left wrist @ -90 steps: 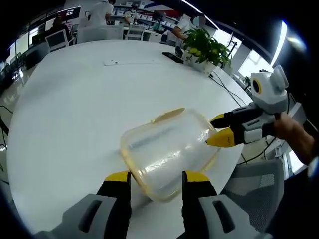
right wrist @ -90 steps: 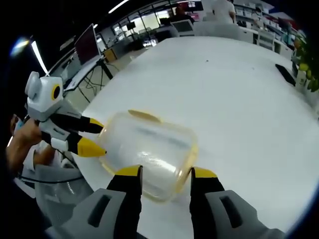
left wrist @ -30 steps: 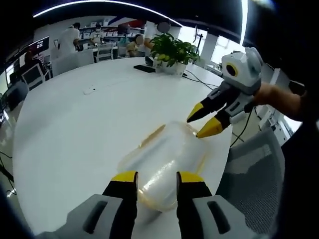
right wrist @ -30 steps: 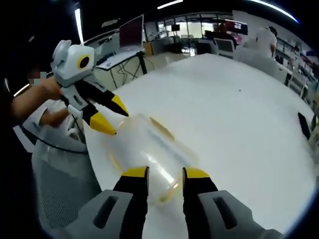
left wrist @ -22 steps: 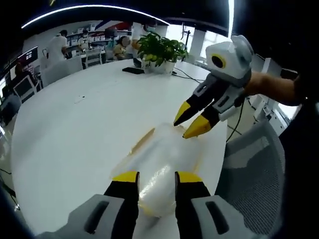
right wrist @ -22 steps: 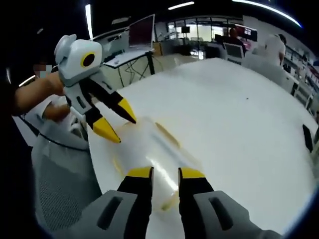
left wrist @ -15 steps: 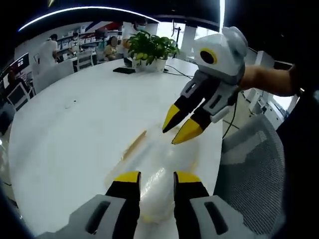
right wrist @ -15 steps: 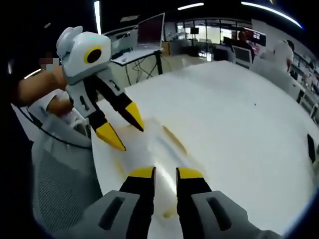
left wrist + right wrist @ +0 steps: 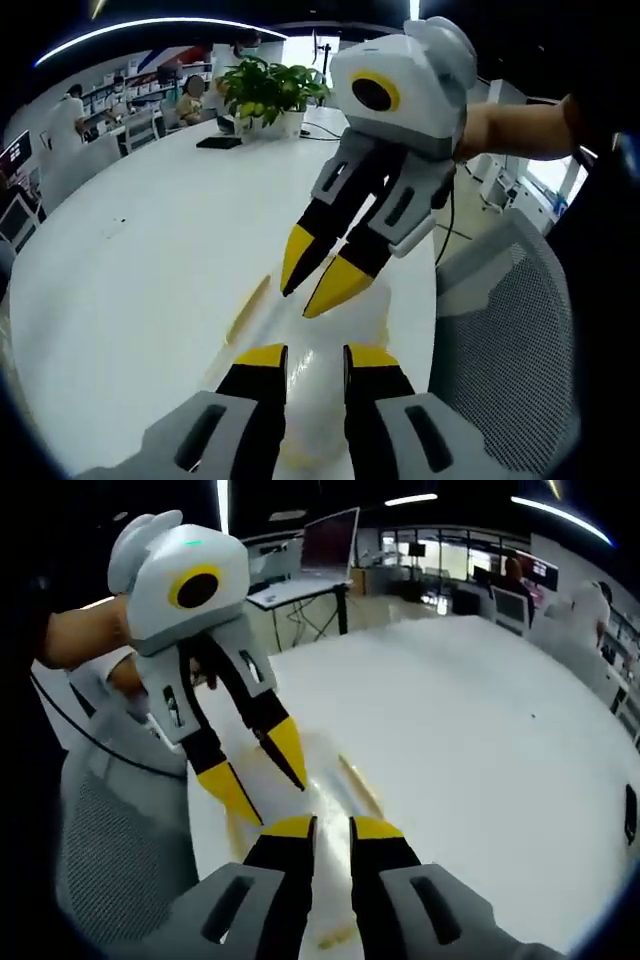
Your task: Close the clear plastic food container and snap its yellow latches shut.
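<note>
The clear plastic food container [image 9: 320,365] is lying on the white worktop [image 9: 150,260] near its edge, with both claws converging on it. In the left gripper view, the left claw [image 9: 316,355] is showing its yellow tips drawn narrowly together over the container's near end, though whether they are clamping it cannot be told. The right claw [image 9: 322,283] is reaching in from above, its tips nearly together, pointing down at the lid beside a yellow latch [image 9: 247,309]. In the right gripper view, the right claw [image 9: 331,827] is hovering over the container [image 9: 300,780], while the left claw [image 9: 262,773] is slanting in with tips slightly apart. A potted plant [image 9: 262,92] is standing far across the worktop.
</note>
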Motion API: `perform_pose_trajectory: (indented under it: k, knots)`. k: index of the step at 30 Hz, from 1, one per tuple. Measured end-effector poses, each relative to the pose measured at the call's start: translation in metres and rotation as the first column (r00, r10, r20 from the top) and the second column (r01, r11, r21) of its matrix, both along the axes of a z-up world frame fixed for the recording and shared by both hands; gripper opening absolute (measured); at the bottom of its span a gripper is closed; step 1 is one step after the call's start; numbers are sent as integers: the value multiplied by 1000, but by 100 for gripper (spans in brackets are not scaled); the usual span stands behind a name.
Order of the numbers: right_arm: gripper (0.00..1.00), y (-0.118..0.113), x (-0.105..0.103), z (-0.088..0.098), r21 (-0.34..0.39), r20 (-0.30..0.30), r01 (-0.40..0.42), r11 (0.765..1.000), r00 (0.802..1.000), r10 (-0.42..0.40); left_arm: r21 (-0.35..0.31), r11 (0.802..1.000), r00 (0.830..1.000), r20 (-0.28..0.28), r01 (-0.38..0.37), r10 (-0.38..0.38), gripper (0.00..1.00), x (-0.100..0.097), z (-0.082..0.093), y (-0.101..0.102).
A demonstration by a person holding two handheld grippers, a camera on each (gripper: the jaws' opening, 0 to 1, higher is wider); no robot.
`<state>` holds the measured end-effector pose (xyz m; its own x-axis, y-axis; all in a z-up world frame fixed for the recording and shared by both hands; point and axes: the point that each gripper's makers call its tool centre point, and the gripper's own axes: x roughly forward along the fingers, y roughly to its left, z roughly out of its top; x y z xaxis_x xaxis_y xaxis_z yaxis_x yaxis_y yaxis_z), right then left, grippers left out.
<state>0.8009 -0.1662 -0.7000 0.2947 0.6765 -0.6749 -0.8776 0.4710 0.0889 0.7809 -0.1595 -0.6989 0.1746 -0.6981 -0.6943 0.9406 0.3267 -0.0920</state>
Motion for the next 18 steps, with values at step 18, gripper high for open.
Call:
perform_pose_trajectory:
  k: [18]
  knots:
    - [18, 8, 10, -3, -41, 20, -106, 994, 994, 107, 24, 995, 995, -15, 99, -99, 15, -19, -5, -9]
